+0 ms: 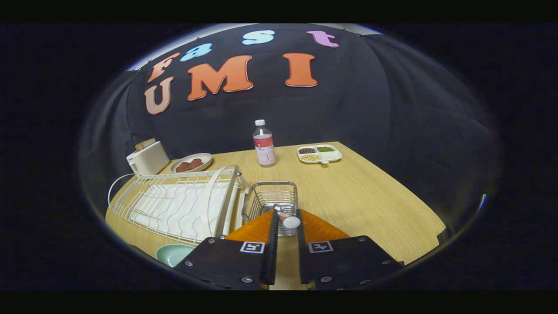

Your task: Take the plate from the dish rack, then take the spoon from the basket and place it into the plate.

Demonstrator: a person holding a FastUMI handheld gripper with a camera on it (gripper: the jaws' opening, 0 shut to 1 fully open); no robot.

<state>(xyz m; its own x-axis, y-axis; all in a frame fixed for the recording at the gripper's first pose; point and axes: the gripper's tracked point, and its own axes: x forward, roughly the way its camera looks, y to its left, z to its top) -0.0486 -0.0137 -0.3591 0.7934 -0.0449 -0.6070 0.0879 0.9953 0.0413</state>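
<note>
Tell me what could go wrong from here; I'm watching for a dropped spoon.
The gripper pinches only the spoon's handle at the jaws' tips, so it may slip or swivel. It sits right over the basket, whose wire rim could snag it. The green plate lies low beside the dish rack, a sideways carry.

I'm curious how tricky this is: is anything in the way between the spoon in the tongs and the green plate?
Nothing visible. The tongs hold the spoon at the basket's near rim; the plate lies just left, with the dish rack's corner close beside the path.
</note>
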